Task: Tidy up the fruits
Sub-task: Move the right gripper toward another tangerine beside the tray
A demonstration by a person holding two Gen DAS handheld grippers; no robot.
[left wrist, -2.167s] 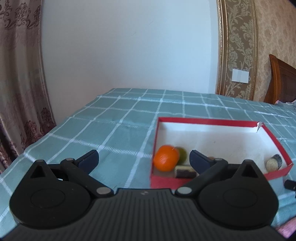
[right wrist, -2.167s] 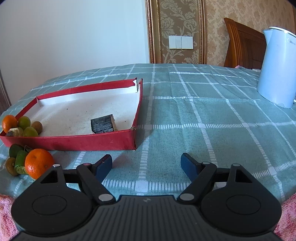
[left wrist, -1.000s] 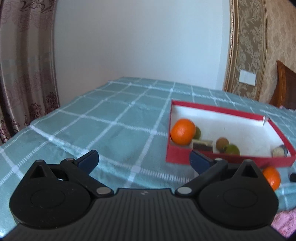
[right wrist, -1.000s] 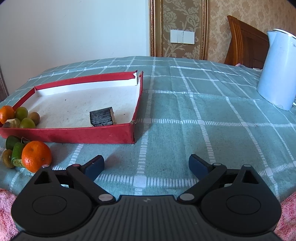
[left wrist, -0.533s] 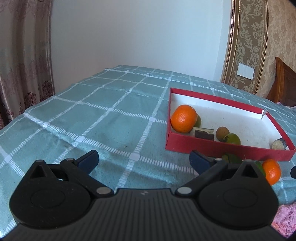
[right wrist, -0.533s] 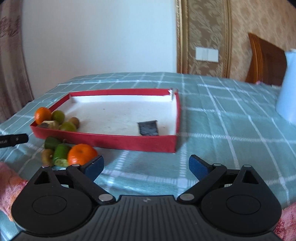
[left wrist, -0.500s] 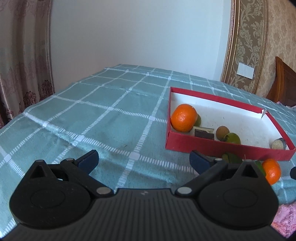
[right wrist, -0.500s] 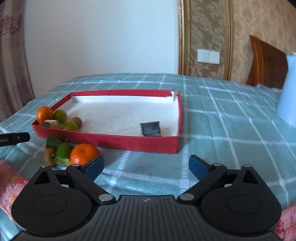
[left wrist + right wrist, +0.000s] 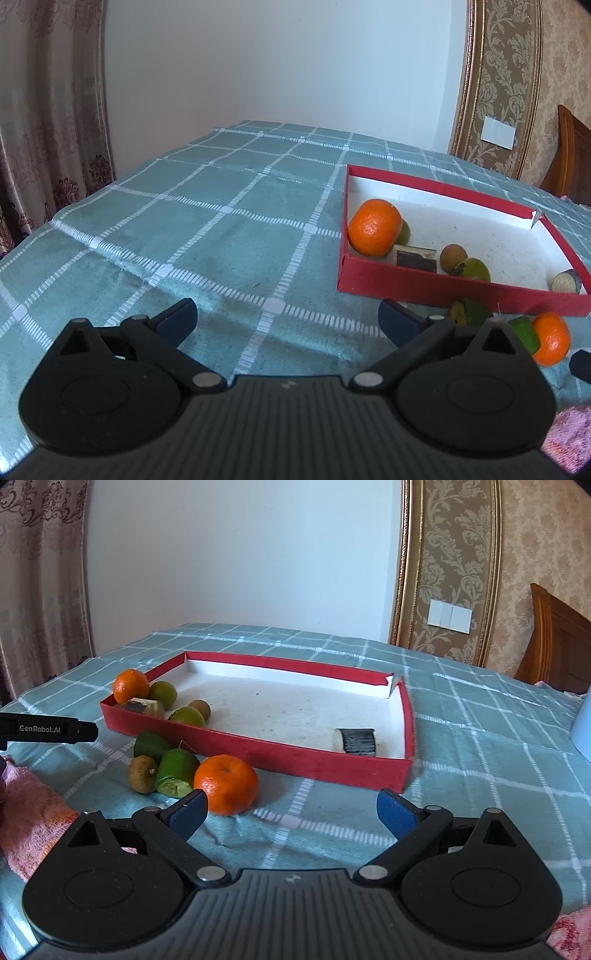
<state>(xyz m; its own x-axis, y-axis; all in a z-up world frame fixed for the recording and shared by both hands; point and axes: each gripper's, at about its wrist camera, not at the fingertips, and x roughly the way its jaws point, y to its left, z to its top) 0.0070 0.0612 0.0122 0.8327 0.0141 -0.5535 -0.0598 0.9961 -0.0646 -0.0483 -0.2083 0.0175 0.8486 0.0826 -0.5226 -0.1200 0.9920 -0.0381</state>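
Left gripper (image 9: 287,316) gaping over checked cloth (image 9: 207,236); red box (image 9: 436,284) ahead-right, orange (image 9: 375,227) tucked in its corner.

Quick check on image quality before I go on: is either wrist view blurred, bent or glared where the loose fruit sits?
Right wrist view: loose orange and cut lime are sharp in soft daylight, with faint shadows on the cloth. Left wrist view: the same orange sits near the right rim, partly behind the gripper body. Both views: fisheye bends the red box edges and curtains; no glare on the fruit.
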